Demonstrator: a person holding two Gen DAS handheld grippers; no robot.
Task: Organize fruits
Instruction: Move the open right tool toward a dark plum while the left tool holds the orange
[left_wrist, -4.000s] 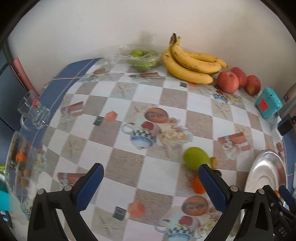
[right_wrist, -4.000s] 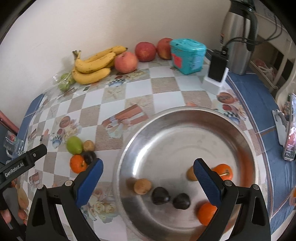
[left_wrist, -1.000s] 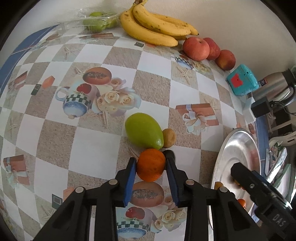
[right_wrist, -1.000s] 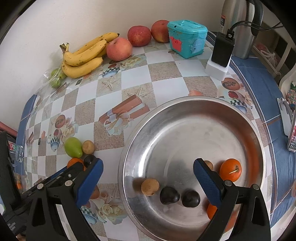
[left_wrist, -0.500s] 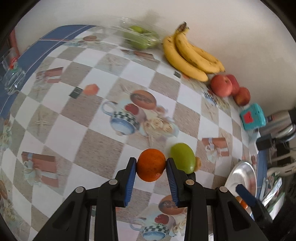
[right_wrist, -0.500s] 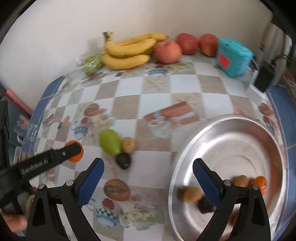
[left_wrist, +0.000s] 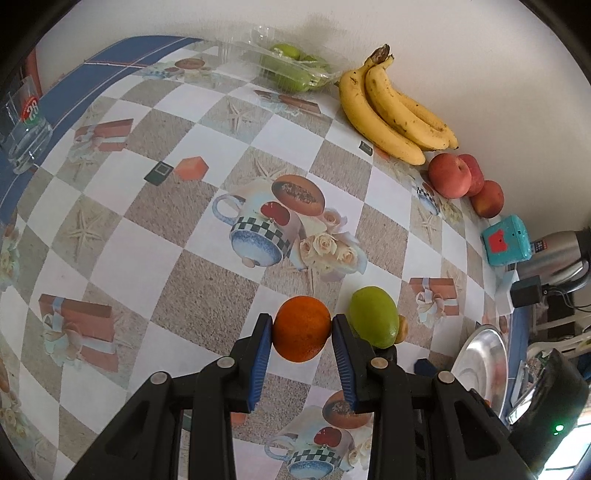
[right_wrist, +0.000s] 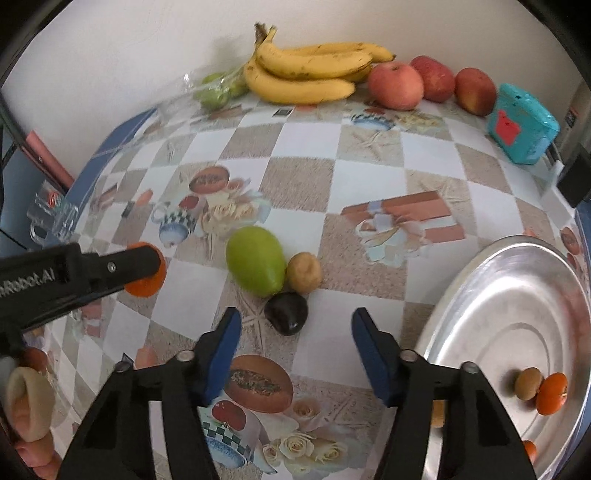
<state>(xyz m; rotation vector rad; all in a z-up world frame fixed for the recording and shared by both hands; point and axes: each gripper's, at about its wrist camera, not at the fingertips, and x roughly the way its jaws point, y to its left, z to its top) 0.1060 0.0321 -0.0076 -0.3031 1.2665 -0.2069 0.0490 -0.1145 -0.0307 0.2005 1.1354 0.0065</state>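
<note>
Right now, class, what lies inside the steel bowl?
In the right wrist view, the steel bowl holds a small brown fruit touching an orange. The right hand-held gripper covers the bowl's near part.

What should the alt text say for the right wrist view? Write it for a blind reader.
The open right gripper hovers over a checkered tablecloth, facing a dark fruit, a green mango and a small brown fruit. At left, the left gripper holds an orange; a steel plate with small fruits sits at right.
</note>
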